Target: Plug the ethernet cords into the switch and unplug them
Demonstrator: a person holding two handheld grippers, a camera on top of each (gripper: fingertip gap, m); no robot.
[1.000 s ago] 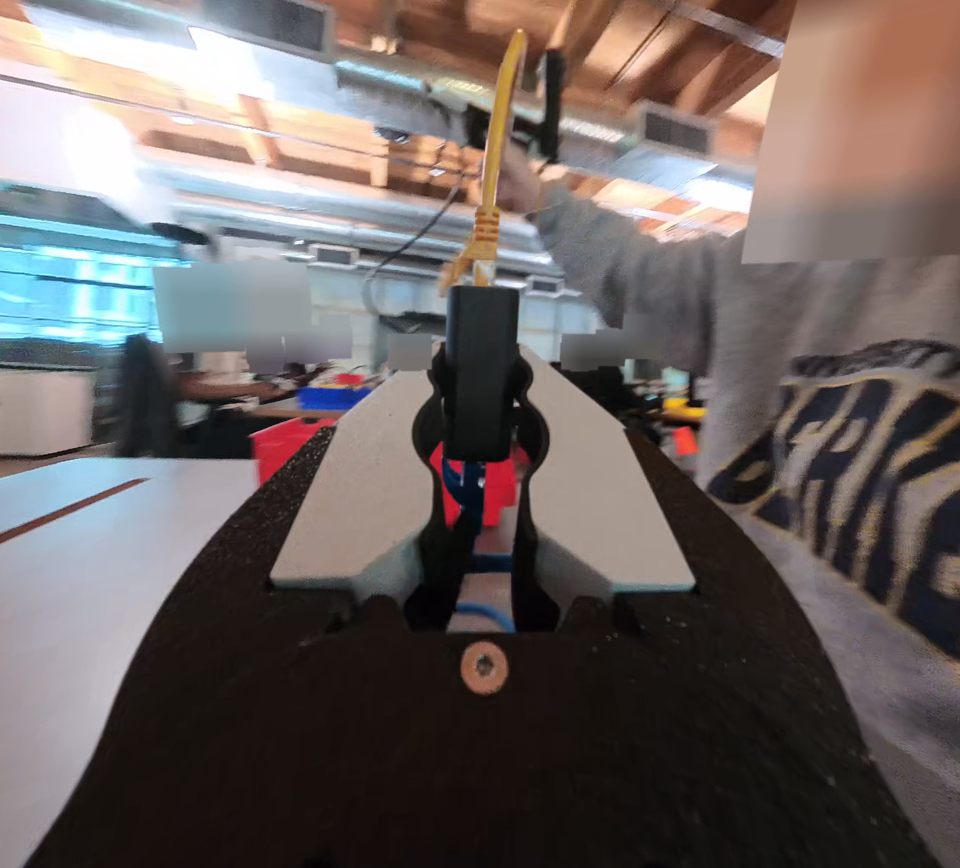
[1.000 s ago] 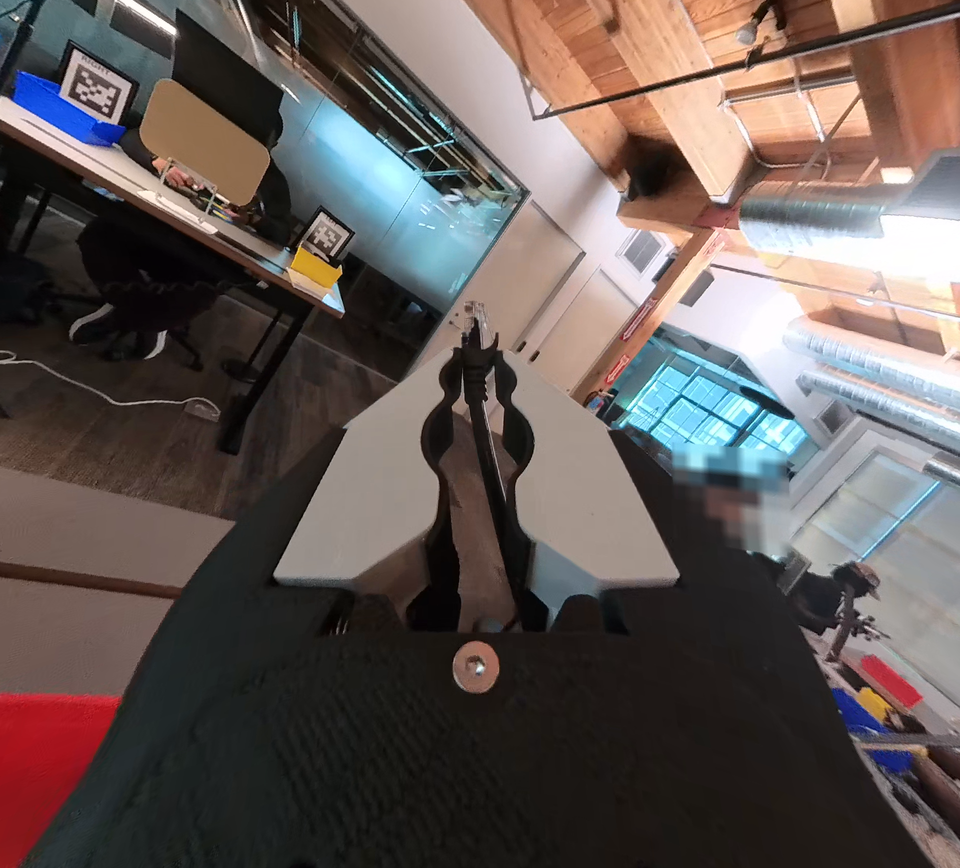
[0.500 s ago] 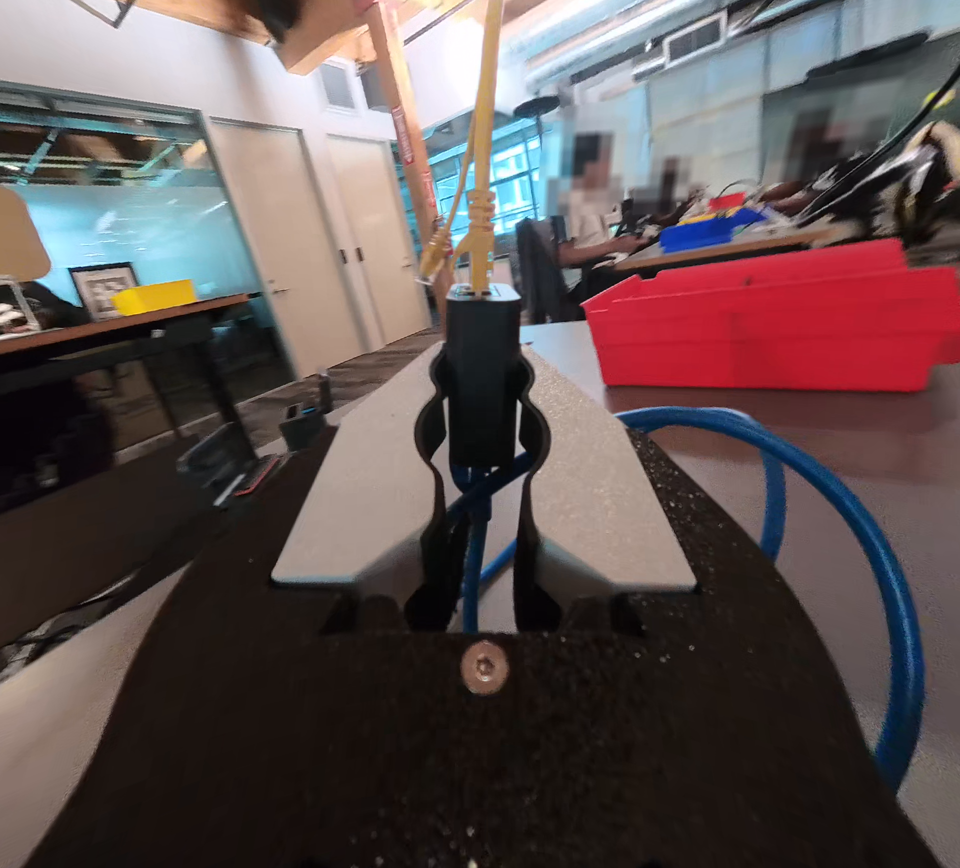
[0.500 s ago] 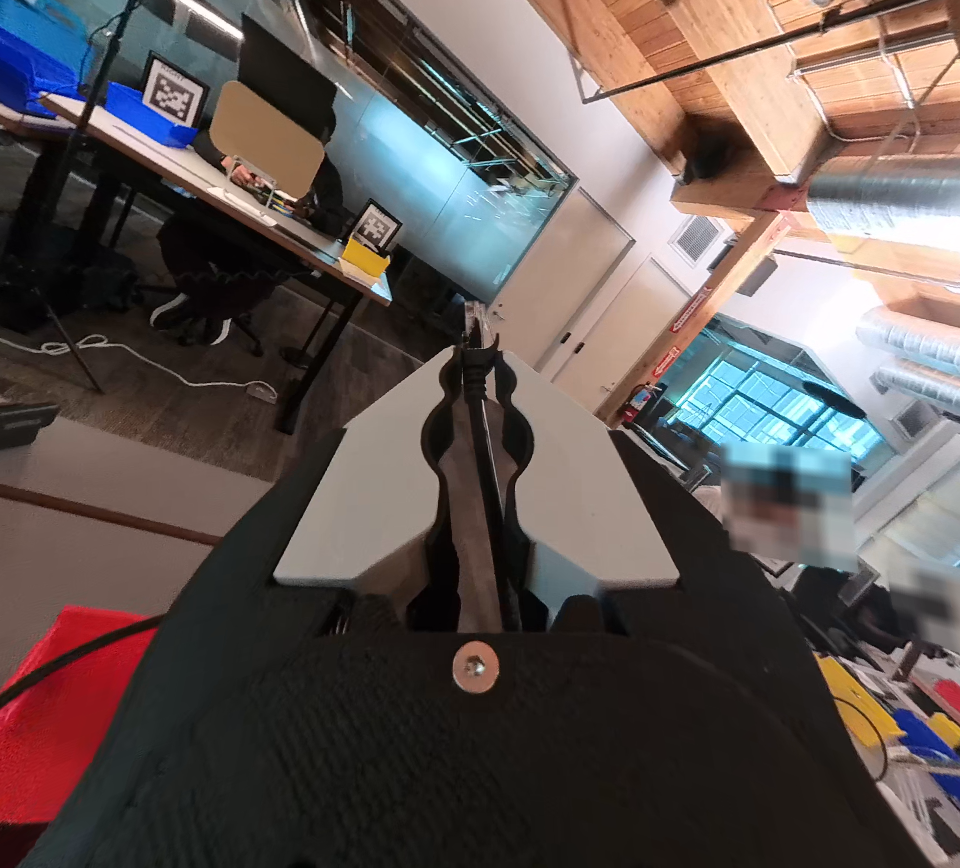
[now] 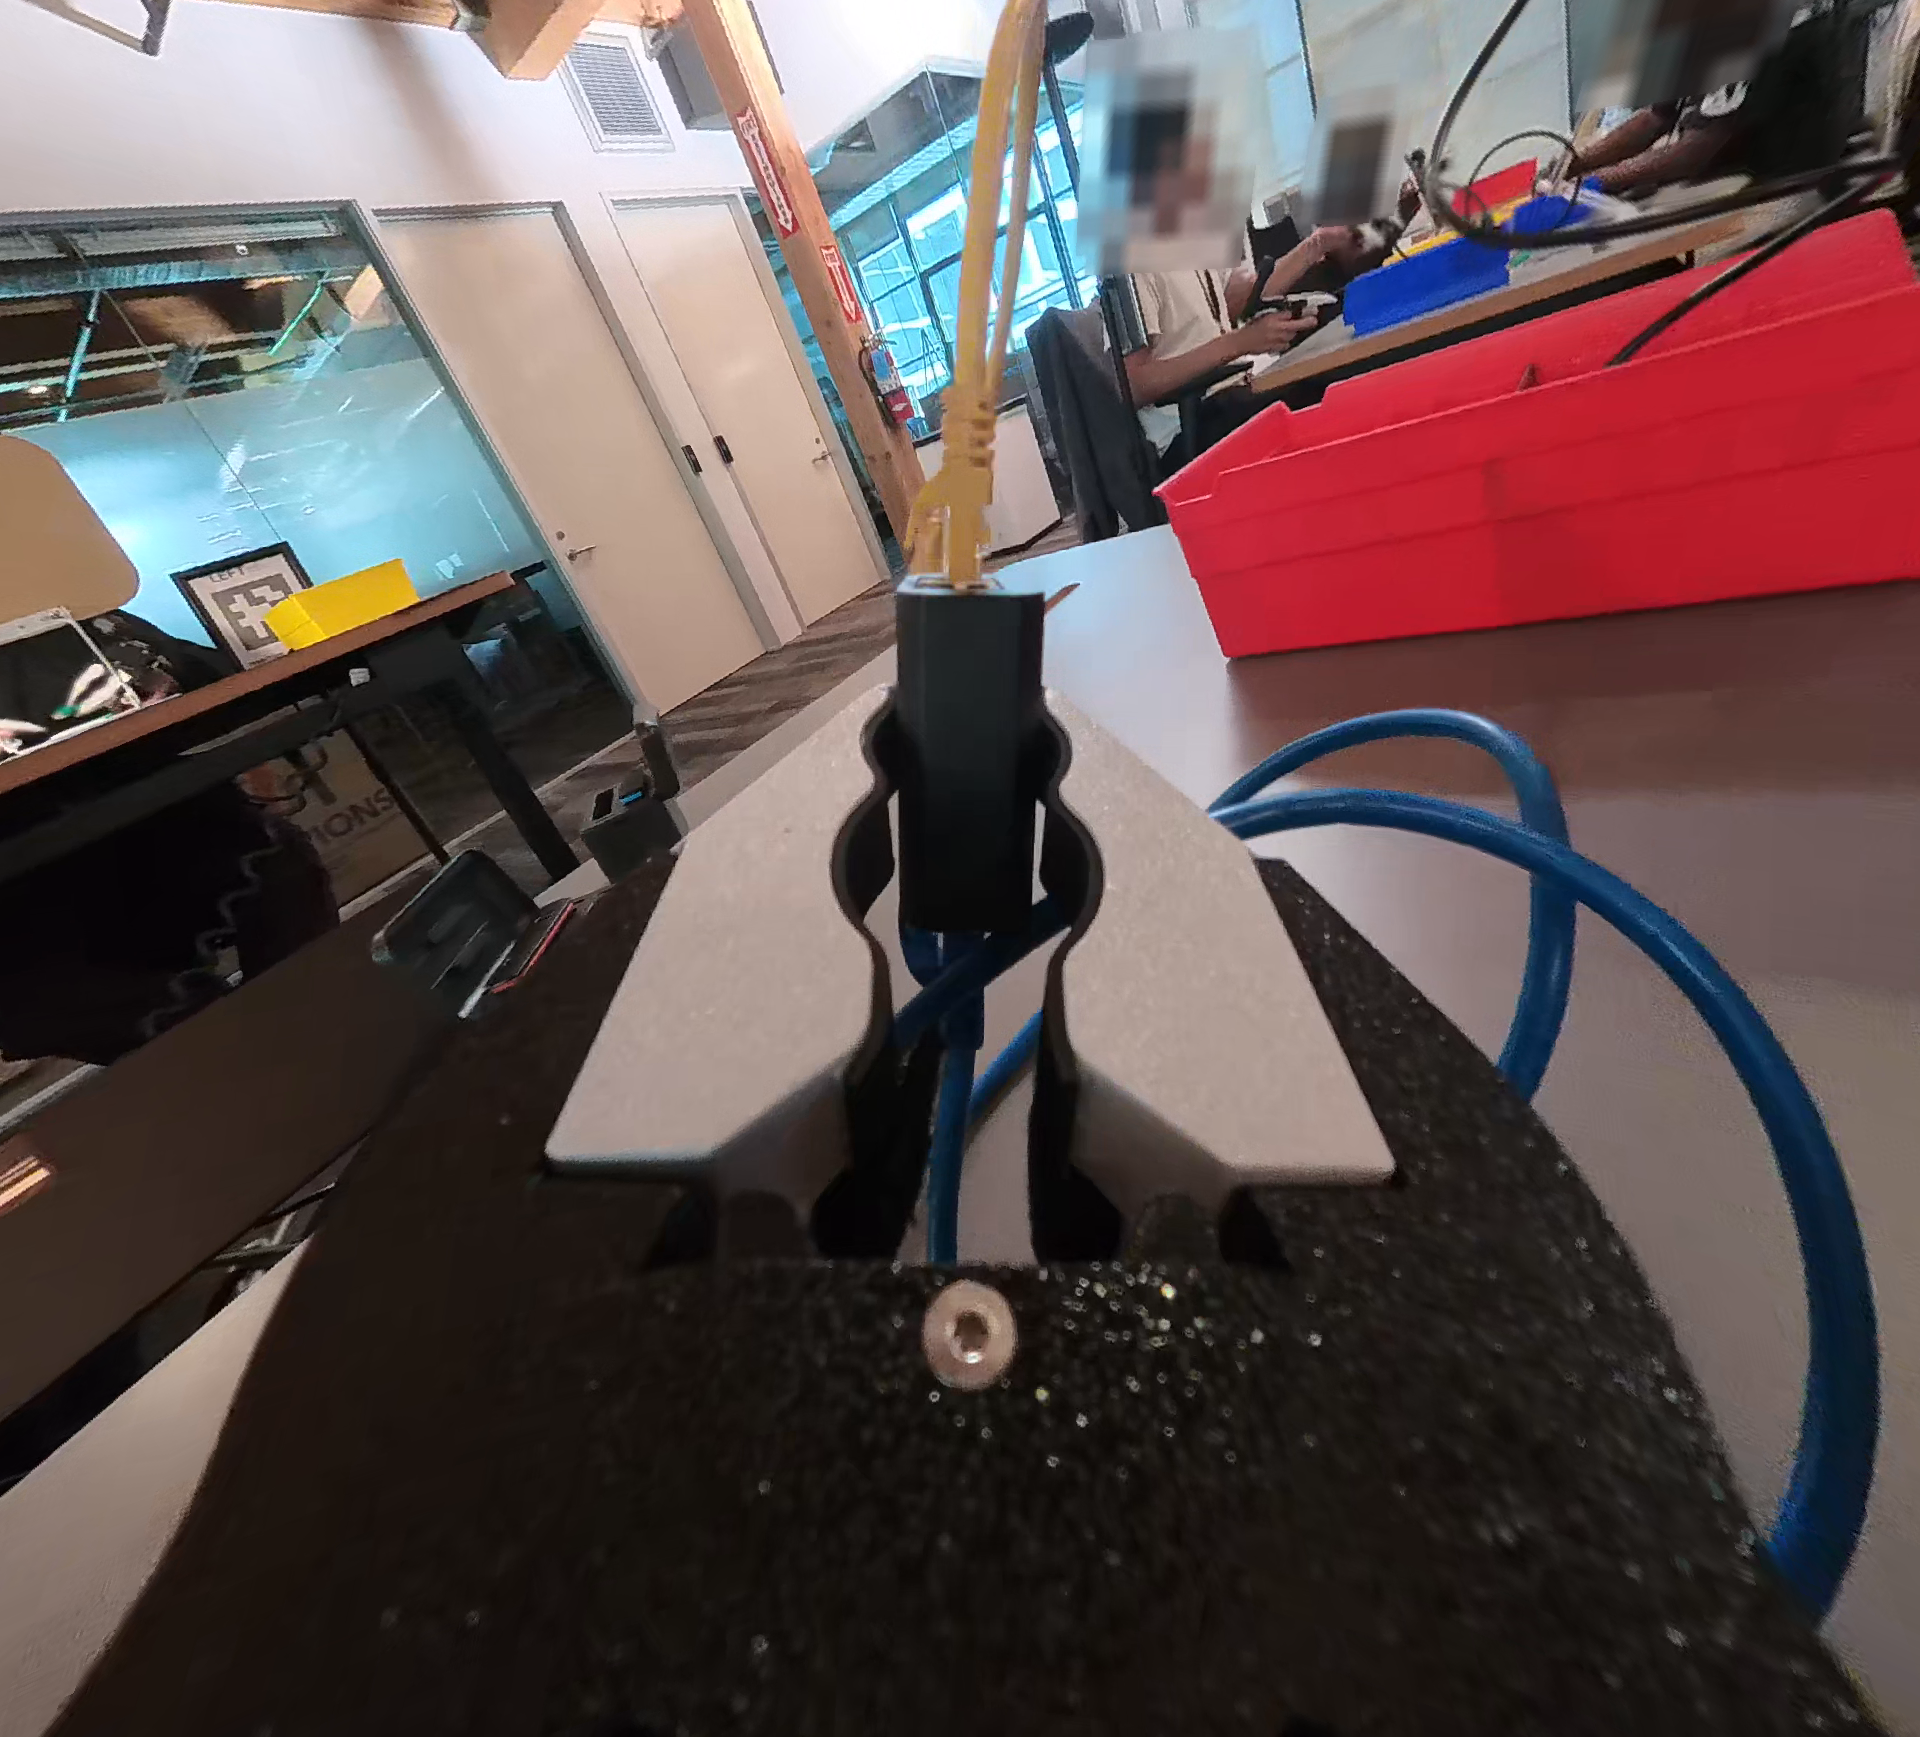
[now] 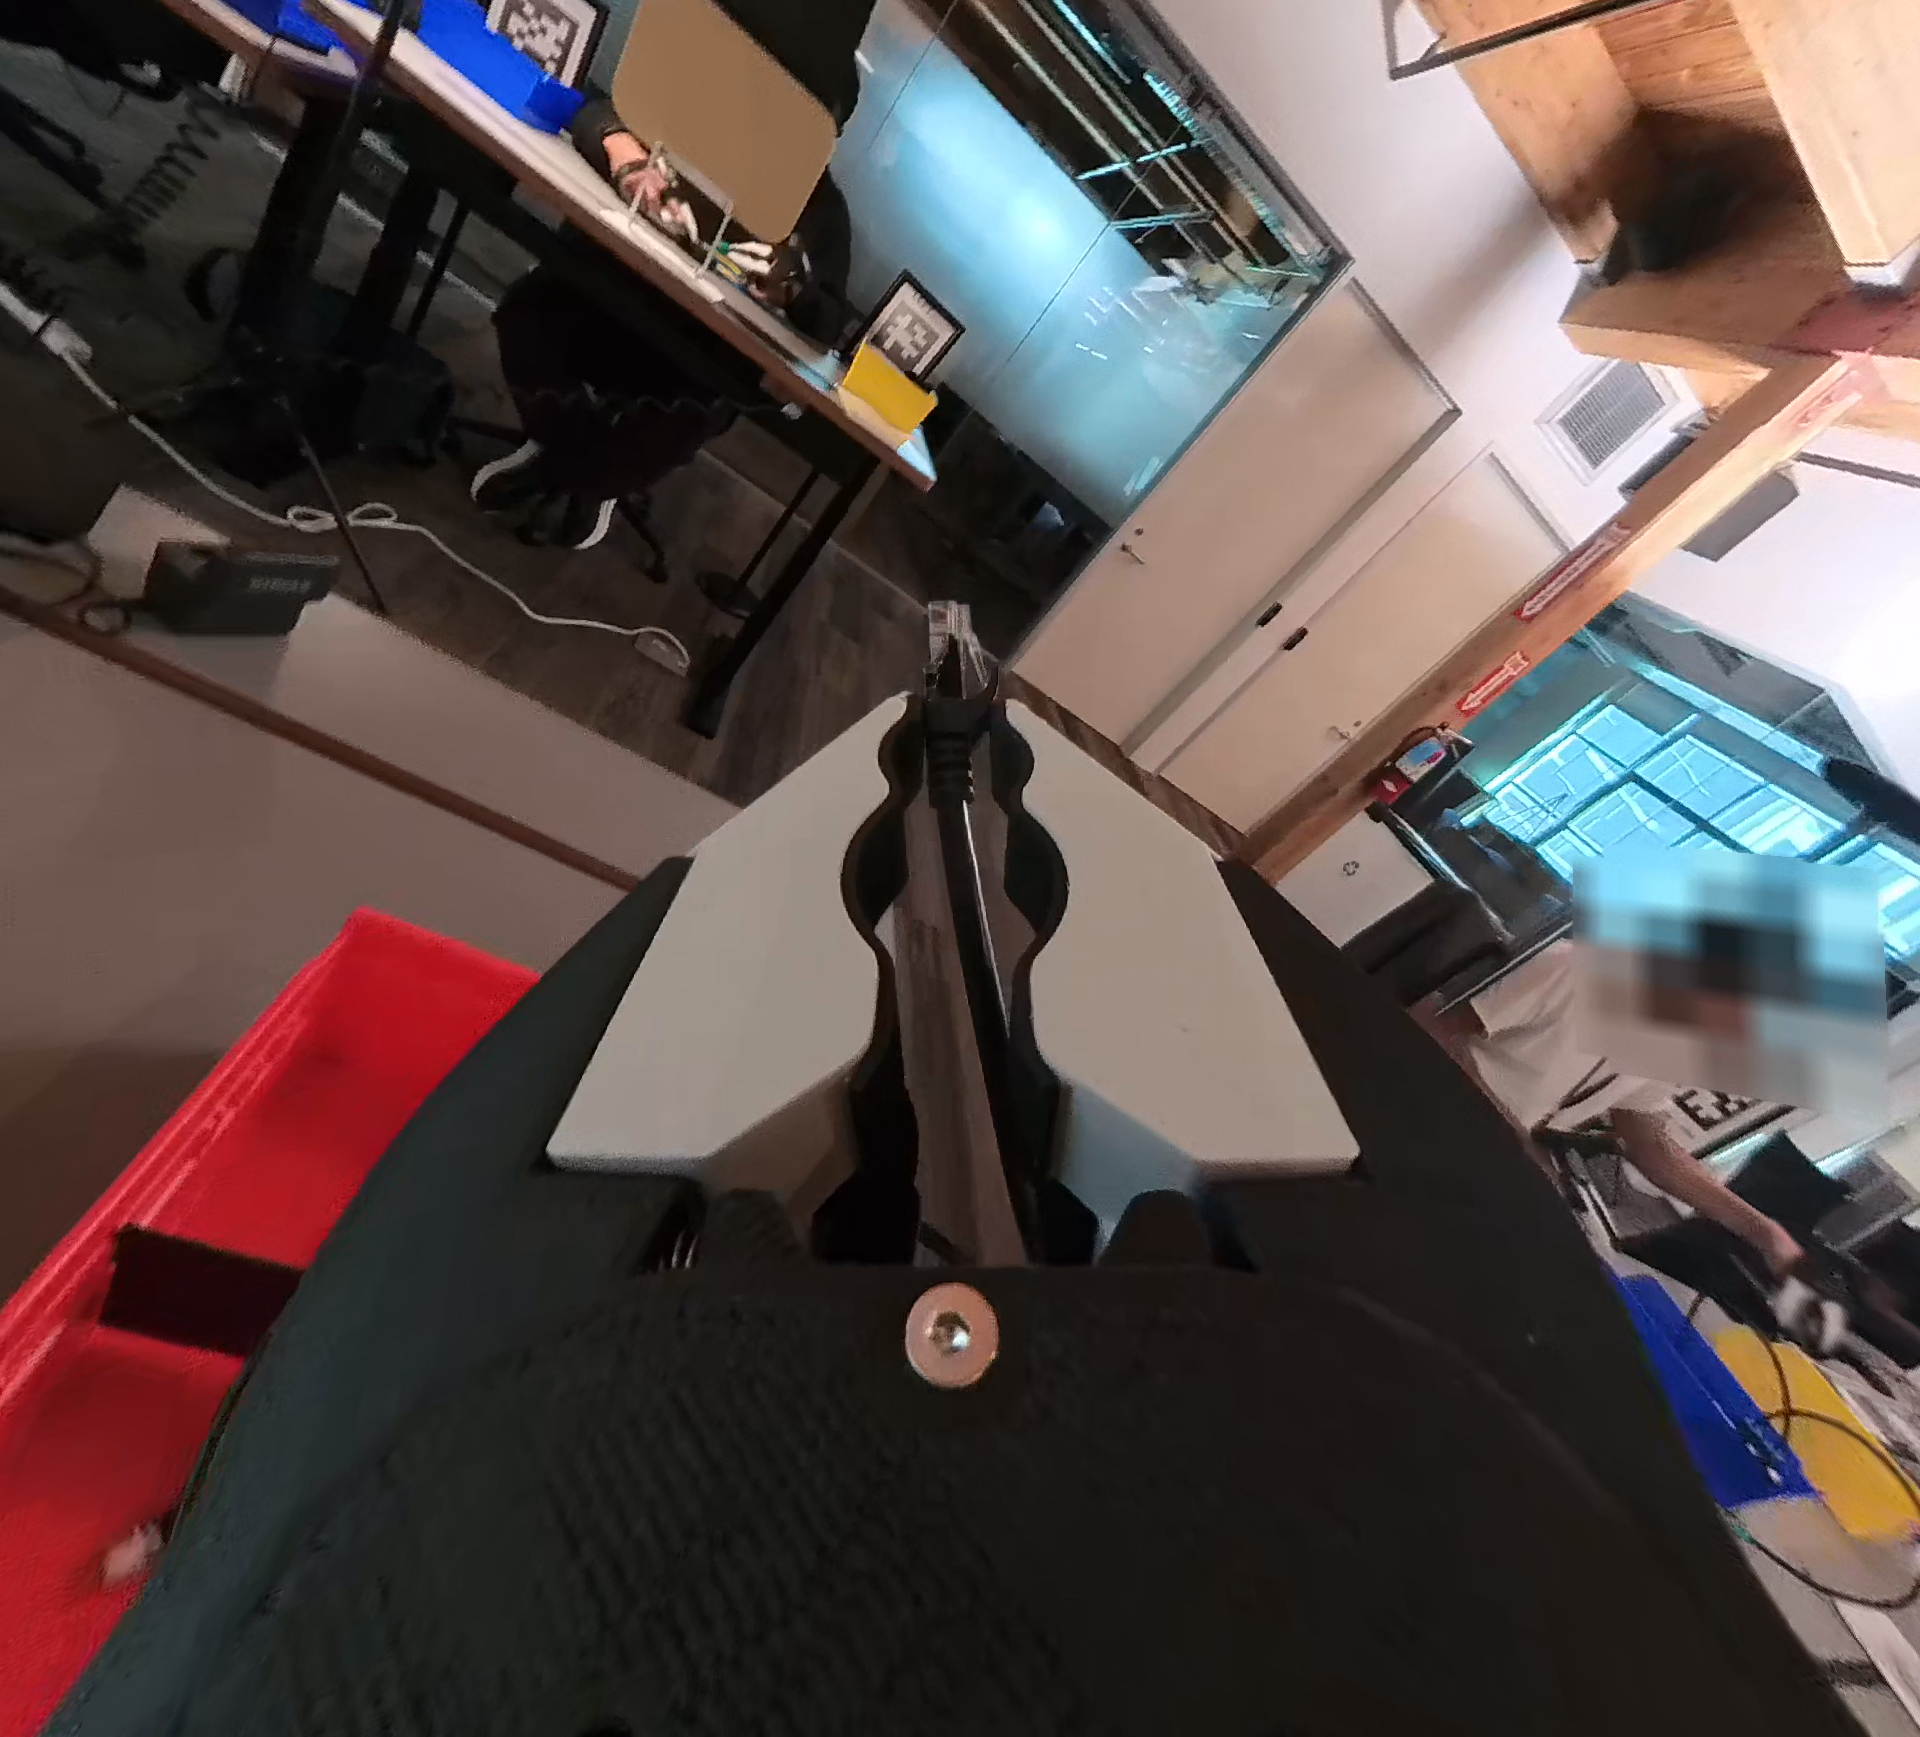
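My left gripper is shut on a small black switch block, held upright above the table. A yellow ethernet cord is plugged into its top and arcs upward. A blue ethernet cord comes out under the block and loops over the table to the right. My right gripper is shut on a black ethernet cord. The cord's clear plug sticks out past the fingertips, in the air, pointing toward the room.
A red bin sits on the brown table to the right of the left gripper, and shows in the right wrist view at lower left. Desks, a yellow box, seated people and doors lie beyond. The left gripper's tips are roughly 50 centimeters from the right gripper's.
The left gripper with the switch has swung from facing the ceiling and a person down to the table and room. The right gripper has tilted lower, still holding the black cord.
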